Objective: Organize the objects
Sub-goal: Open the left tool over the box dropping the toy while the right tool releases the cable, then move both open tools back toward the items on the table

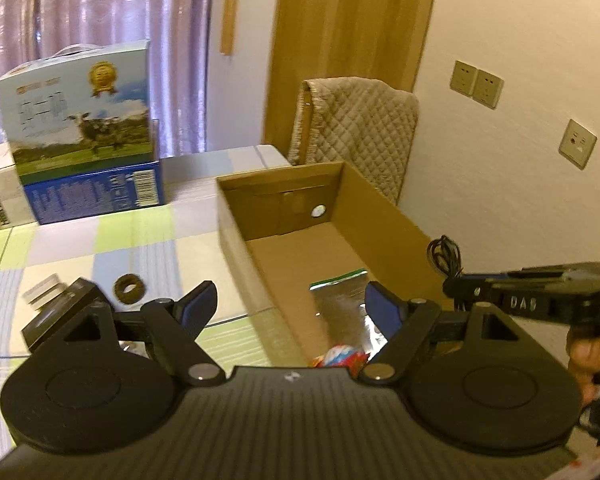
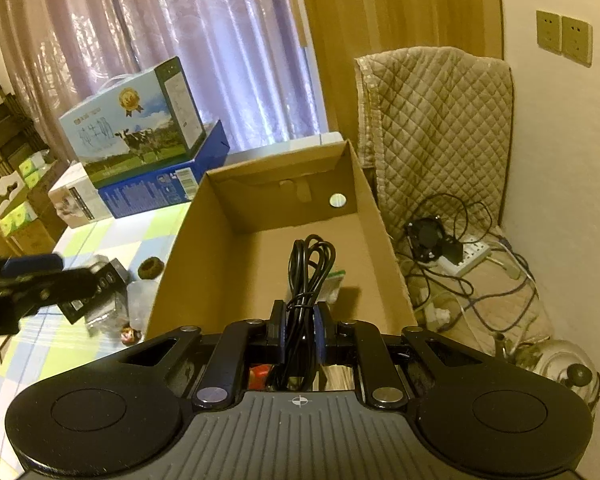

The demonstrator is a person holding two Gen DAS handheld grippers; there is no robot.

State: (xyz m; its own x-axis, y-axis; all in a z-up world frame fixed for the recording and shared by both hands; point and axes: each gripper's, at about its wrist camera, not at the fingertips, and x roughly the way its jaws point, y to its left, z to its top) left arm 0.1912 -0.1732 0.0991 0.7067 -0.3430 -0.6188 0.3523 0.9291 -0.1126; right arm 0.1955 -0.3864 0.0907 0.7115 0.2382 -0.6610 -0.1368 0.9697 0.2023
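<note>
Seen from the left wrist, the left tongs (image 1: 288,304) stood wide apart and empty over the near left corner of an open cardboard box (image 1: 236,236) set on the bench (image 1: 100,248), which wore a checked cloth. Between the spread fingers lay a silvery foil packet (image 1: 342,304) on the box floor, with something red and white just near it, too blurred to name. That placement suggested the box served as the collecting bin. Left of the box, loose on the cloth, waited a dark ring-shaped object (image 1: 129,289) and a black boxy item (image 1: 66,308), partly hidden by the tongs. The right tongs (image 1: 460,286) reached in from the right at the box's right wall, a bundle of black cable (image 1: 446,258) showing at their tip, a person's hand (image 1: 588,354) behind them.

Seen from the right wrist, the right tongs (image 2: 300,330) were clamped on the coiled black cable (image 2: 310,272), held upright above the box's (image 2: 374,220) open interior, apparently so it could be lowered in beside the foil packet (image 2: 334,284). The left tongs (image 2: 32,266) hovered at far left over the bench (image 2: 92,240), near the ring (image 2: 151,268) and the black item (image 2: 100,284). Stacked milk cartons (image 2: 132,132) stood at the bench's far end, well apart from the work.
</note>
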